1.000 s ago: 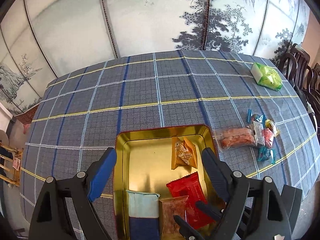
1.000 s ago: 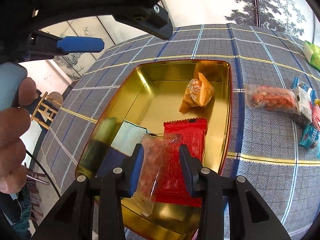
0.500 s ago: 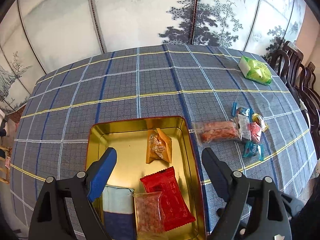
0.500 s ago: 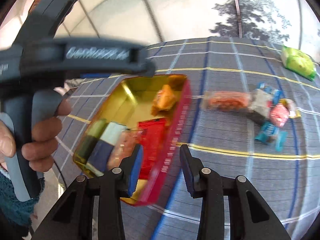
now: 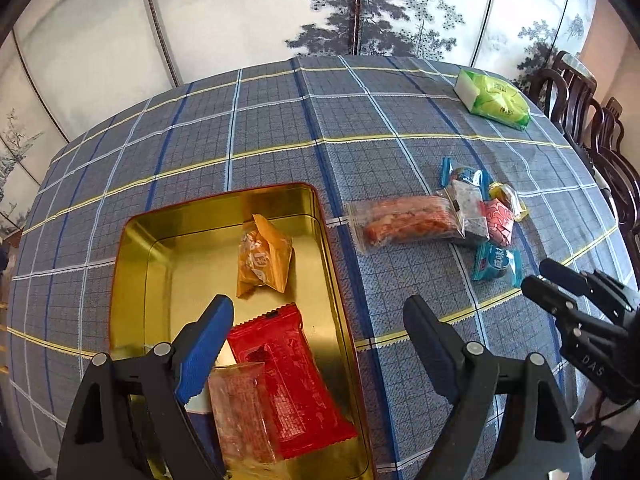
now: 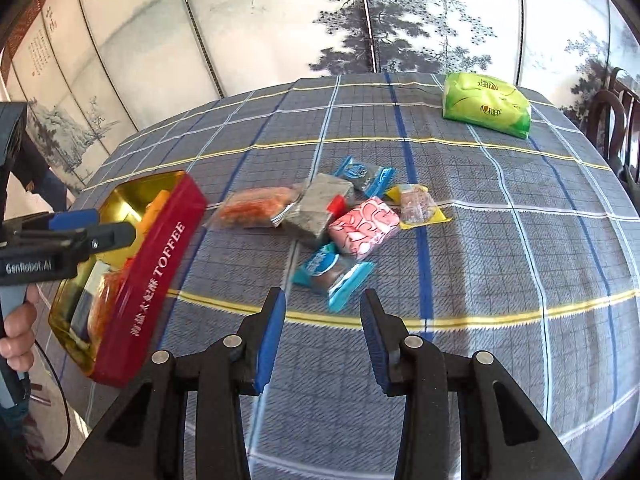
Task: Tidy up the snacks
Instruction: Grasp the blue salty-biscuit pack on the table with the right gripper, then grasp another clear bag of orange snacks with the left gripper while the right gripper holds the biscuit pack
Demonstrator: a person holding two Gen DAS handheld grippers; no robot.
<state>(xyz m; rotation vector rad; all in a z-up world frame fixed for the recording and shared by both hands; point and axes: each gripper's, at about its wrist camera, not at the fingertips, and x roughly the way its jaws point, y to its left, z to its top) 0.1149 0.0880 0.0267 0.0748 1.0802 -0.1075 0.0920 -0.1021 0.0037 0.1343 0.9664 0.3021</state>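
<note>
Home dining room, clothed table (image 5: 360,120), chairs (image 5: 592,120)

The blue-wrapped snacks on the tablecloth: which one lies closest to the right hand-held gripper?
The blue-wrapped snack just ahead of the right hand-held gripper; the other blue one lies beyond the pink snack.

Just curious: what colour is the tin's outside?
Red, with pale lettering; the tin shows it best in the right wrist view.
</note>
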